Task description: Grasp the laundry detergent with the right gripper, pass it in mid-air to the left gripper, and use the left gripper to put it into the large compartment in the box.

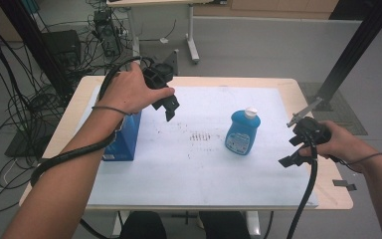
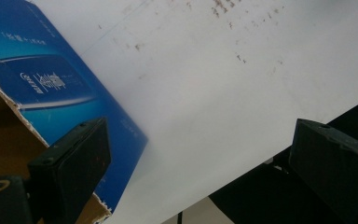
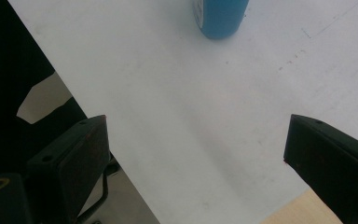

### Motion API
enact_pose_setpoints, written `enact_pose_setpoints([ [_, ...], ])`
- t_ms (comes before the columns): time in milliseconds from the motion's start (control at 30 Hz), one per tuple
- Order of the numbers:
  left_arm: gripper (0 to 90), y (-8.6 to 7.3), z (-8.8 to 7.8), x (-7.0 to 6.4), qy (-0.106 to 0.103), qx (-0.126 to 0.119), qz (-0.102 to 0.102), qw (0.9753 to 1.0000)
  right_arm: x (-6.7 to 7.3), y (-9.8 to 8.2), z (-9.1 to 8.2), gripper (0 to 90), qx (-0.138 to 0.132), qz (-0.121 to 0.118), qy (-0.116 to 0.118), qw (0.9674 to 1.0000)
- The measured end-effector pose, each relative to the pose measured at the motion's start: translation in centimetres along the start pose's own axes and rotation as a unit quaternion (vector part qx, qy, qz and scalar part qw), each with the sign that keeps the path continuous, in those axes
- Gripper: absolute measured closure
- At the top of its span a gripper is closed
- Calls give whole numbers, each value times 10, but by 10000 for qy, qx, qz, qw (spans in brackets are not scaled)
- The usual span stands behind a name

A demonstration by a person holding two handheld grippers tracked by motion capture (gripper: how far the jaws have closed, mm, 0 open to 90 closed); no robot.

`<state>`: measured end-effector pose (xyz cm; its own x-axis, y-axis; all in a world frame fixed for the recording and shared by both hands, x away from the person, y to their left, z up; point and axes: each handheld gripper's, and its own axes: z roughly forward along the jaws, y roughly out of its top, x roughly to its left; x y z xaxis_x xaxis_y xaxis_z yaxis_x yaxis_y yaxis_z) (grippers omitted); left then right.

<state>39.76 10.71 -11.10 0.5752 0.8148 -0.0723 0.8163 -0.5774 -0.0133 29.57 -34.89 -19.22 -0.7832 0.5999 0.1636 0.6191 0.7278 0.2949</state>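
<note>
On the white mat (image 1: pixel 189 169) we list, left to right: blue carton (image 1: pixel 124 137), torn-edged, under our wide-open left gripper (image 1: pixel 168 107); blue white-capped bottle (image 1: pixel 242 132), upright mid-mat; our right gripper (image 1: pixel 291 158), jaws wide, empty, near the mat's right edge.

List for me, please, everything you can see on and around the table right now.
bottle: 1, blue with white cap, upright right of centre on the sheet
box: 1, blue, torn open, left side of the sheet
sheet: 1, white, stained, covering the table
table: 1, light wood
cables: many, black, floor at left
left hand-held gripper: 1, black, open, above the box
right hand-held gripper: 1, black, open, right of the bottle
</note>
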Motion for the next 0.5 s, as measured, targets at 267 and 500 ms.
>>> enact_pose_setpoints([
  [267,59,1,1,-2,22,-16,-24,10000,-5,-5,3,66,-116,62,-42,9999],
  [500,59,3,1,-2,27,-8,-7,10000,-11,-13,8,65,-236,115,-66,9996],
])
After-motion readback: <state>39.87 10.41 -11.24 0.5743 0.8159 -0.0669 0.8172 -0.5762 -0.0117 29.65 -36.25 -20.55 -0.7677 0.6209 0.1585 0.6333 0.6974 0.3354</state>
